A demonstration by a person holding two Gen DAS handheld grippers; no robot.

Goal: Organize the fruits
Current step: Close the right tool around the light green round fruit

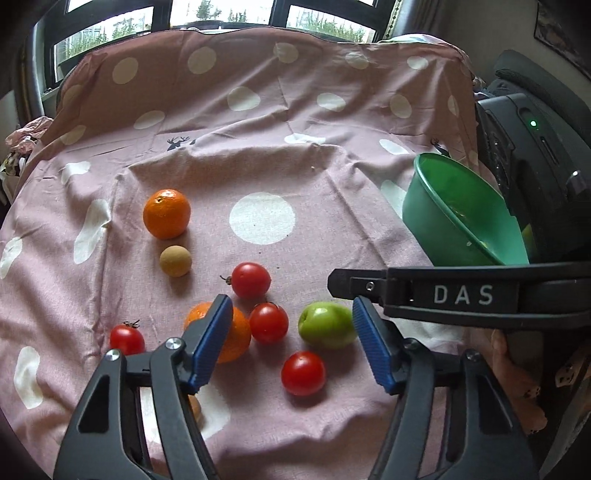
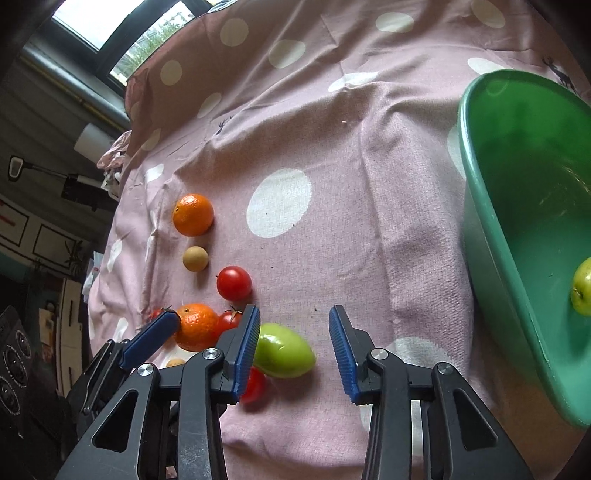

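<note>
- The left gripper (image 1: 291, 332) hangs over the fruit with its jaws apart and nothing clamped; tomatoes and cloth show in the gap.
- The right gripper (image 2: 293, 352) has its jaws apart too, narrower, with bare cloth between them; the green apple (image 2: 283, 350) lies just beside its left pad, though I cannot tell whether it touches.
- In the left view, the right gripper's black arm crosses at 3 o'clock, close above the apple, and bears the white letters "DAS" (image 1: 463, 294).
- The spotted cloth (image 1: 332, 110) covers the table; its far edge rises at 12 o'clock below the window (image 1: 221, 14).
- The middle of the cloth, from the centre to 12 o'clock, is open room.
- Fruit clusters from the centre to 7 o'clock in the left view: a far orange (image 1: 167, 213), a tan ball (image 1: 175, 261), four tomatoes (image 1: 251, 280) and a near orange (image 1: 231, 338) partly behind the left pad.
- The green bowl (image 2: 491, 221) sits tilted at 3 o'clock by the cloth's right edge, with a yellow-green fruit (image 2: 583, 291) inside.
- A black device (image 1: 535, 147) with a green light stands beyond the bowl at 2 o'clock.
</note>
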